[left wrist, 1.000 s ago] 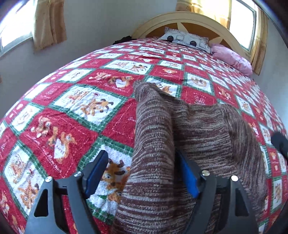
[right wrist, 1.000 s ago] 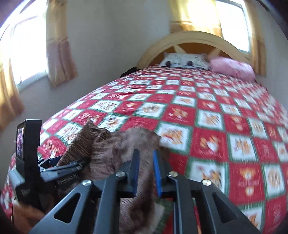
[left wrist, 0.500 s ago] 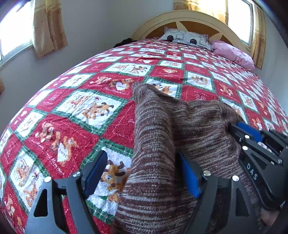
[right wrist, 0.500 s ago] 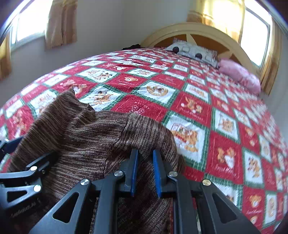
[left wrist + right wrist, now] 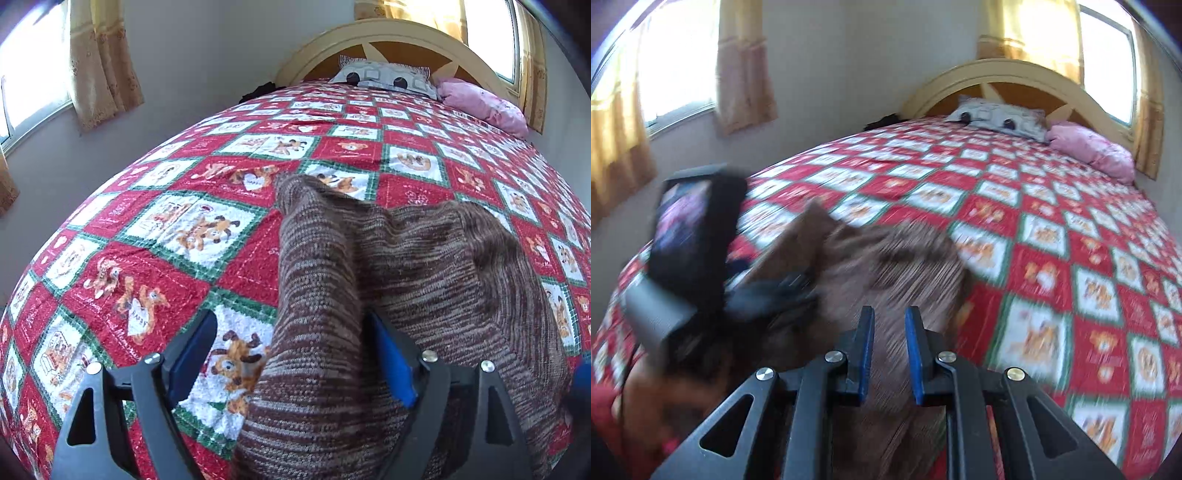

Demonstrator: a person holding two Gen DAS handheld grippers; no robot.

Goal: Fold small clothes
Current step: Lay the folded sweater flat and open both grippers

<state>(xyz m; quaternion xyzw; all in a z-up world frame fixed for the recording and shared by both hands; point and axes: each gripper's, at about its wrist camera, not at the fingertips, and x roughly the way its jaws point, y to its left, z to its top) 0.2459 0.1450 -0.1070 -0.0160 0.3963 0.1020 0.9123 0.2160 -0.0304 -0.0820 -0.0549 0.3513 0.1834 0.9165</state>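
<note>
Left wrist | left claw spread wide, straddling brown sweater | right claw narrowly parted, empty

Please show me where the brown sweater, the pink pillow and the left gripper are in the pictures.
brown sweater (image 5: 424, 258): left wrist view, on its flat knit body.
pink pillow (image 5: 484, 105): left wrist view, on its middle.
left gripper (image 5: 295, 358): left wrist view, midway between its fingertips.

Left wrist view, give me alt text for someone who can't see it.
A brown striped knit garment lies rumpled on a red, white and green patchwork quilt, with a fold running between the open fingers of the left gripper. Two pillows sit by the headboard.
</note>
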